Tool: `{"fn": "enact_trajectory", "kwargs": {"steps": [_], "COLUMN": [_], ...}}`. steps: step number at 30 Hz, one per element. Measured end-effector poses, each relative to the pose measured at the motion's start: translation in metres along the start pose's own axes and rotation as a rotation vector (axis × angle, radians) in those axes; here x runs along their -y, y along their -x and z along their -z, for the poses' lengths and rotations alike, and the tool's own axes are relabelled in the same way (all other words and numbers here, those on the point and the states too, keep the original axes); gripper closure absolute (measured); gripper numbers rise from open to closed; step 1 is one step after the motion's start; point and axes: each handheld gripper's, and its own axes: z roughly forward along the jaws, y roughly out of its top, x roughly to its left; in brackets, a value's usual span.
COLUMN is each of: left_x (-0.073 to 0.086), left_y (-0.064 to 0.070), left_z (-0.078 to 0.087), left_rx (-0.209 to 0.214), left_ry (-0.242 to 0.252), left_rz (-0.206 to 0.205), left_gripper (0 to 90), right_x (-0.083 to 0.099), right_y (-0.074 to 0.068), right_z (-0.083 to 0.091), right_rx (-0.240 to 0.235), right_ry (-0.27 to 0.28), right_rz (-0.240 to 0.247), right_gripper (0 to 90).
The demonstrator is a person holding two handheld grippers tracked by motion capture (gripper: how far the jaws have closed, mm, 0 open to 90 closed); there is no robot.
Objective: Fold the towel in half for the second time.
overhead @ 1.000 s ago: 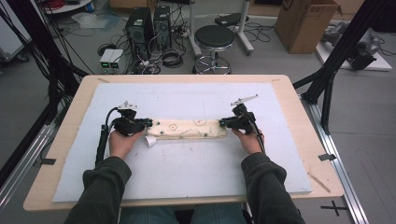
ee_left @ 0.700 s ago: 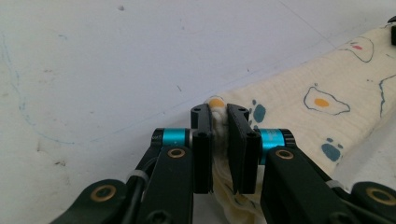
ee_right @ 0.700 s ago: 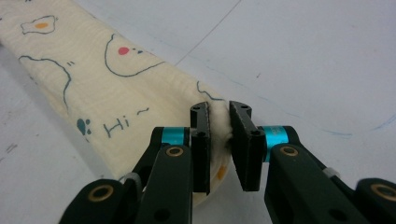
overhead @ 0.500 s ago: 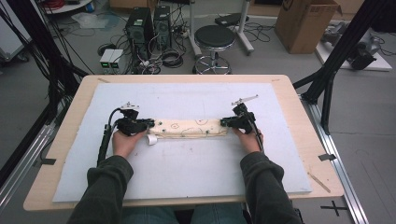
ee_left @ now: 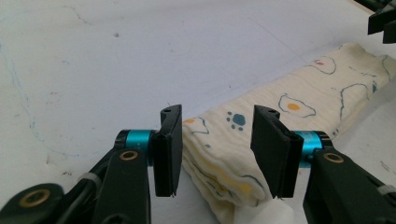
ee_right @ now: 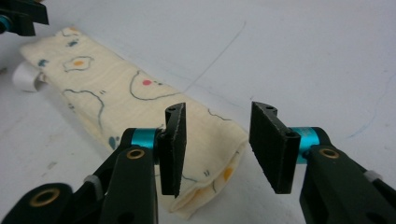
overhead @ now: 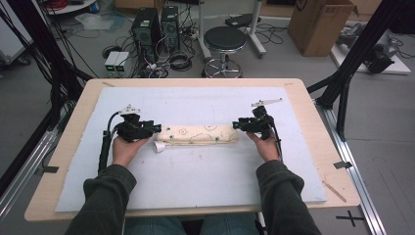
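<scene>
We are working over the pale blue-white foam mat (overhead: 195,186) that covers most of the light wooden table (overhead: 323,127), and near its centre the cream muslin cloth printed with fried eggs and paw marks (overhead: 198,134) is lying folded into a long narrow band that runs from nine o'clock to three o'clock. A small white tag or inner layer (overhead: 159,147) is poking out at its nine o'clock end, toward six. Our left gripper (overhead: 155,129) is sitting at that nine o'clock end; in its own view its jaws are standing wide apart, straddling the stacked layers of the cloth (ee_left: 219,154) without pinching them, and the left gripper (ee_left: 215,151) is low to the mat. Our right gripper (overhead: 236,125) is sitting at the three o'clock end, and in its view the right gripper (ee_right: 215,148) is likewise gaping wide, with the rounded end of the folded cloth (ee_right: 140,107) lying under and just beyond its left jaw, not clamped. We are judging the step in hand as lining up both claws on the two short ends. The next move is calling for both to close on all the layers together, then to lift evenly so the band is not sagging or unfolding.
</scene>
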Motion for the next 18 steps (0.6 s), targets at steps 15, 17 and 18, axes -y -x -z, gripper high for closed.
{"fn": "enact_trajectory", "kwargs": {"steps": [15,17,18], "left_x": [-0.003,-0.003,-0.004], "left_y": [0.008,0.009,0.009], "left_z": [0.016,0.018,0.018], "left_rx": [0.008,0.007,0.006], "left_ry": [-0.006,-0.008,-0.006], "left_rz": [-0.045,-0.048,-0.048], "left_gripper": [44.0,43.3,43.0], "right_x": [-0.001,-0.001,-0.001], "right_y": [-0.006,-0.007,-0.007], "right_z": [0.013,0.014,0.015], "right_rx": [-0.017,-0.021,-0.02], "right_ry": [0.032,0.035,0.037], "right_rz": [0.003,-0.001,0.0], "right_gripper": [40.0,38.3,37.2]}}
